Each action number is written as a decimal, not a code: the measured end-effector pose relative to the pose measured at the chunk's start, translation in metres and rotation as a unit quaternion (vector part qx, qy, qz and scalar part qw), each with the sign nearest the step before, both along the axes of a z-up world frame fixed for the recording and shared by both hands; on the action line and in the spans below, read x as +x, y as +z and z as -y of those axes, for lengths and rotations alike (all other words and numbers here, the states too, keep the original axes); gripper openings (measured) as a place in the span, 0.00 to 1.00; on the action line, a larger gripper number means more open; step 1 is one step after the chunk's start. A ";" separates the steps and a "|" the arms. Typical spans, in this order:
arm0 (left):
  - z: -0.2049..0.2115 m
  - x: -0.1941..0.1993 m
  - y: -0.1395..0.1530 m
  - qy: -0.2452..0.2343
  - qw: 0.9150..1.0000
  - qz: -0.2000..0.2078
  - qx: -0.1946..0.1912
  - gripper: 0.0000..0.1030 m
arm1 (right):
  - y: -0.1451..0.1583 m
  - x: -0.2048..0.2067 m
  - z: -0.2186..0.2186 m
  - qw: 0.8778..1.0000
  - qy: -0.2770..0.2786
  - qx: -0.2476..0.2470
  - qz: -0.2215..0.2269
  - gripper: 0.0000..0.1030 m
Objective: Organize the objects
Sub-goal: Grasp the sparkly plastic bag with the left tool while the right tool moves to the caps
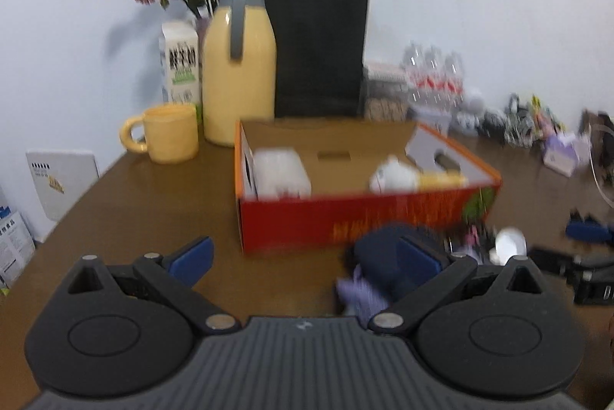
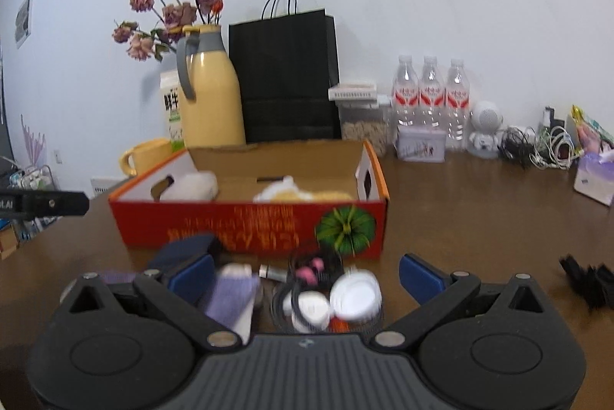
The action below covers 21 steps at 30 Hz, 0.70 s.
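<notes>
A red and orange cardboard box (image 1: pixel 345 218) stands open on the brown table, also in the right wrist view (image 2: pixel 245 225). It holds a white pack (image 1: pixel 282 176) and a white and yellow bottle (image 1: pixel 414 177). In front of it lies a blurred pile: a dark blue item (image 1: pixel 383 252), a purple cloth (image 2: pixel 234 298), white lids (image 2: pixel 355 295), a pink clip (image 2: pixel 311 271). My left gripper (image 1: pixel 305 256) is open and empty above the table. My right gripper (image 2: pixel 307 273) is open over the pile, holding nothing.
A yellow jug (image 1: pixel 238 64), yellow mug (image 1: pixel 169 133), milk carton (image 1: pixel 180 64), flowers (image 2: pixel 169 7) and black paper bag (image 2: pixel 286 80) stand behind the box. Three water bottles (image 2: pixel 431 95), a tin (image 2: pixel 420 145), a white figure (image 2: pixel 485 129), cables (image 2: pixel 537 145) and a tissue pack (image 2: pixel 595 179) lie to the right.
</notes>
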<state>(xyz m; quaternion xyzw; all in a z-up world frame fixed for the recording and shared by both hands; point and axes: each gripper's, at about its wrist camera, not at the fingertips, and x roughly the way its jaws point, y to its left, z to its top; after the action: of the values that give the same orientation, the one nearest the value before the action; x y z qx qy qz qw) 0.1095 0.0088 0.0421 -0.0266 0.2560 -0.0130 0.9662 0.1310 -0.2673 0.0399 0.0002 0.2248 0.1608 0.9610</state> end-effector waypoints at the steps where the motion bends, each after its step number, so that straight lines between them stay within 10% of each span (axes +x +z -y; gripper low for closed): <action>1: 0.001 -0.003 -0.006 -0.007 1.000 -0.011 0.002 1.00 | -0.002 -0.004 0.001 1.000 0.000 -0.002 -0.002 1.00; 16: 0.024 -0.011 -0.055 -0.053 0.996 -0.065 0.016 1.00 | -0.025 -0.028 0.001 0.999 0.002 -0.017 -0.027 1.00; 21: 0.025 -0.006 -0.061 -0.068 0.995 -0.069 0.004 0.50 | -0.027 -0.027 -0.001 0.999 0.005 -0.021 -0.031 1.00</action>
<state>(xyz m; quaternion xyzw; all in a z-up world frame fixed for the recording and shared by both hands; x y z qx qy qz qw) 0.1035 -0.0161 -0.0188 -0.0066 0.3231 -0.0755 0.9433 0.1036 -0.2664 0.0128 -0.0158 0.2578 0.1610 0.9526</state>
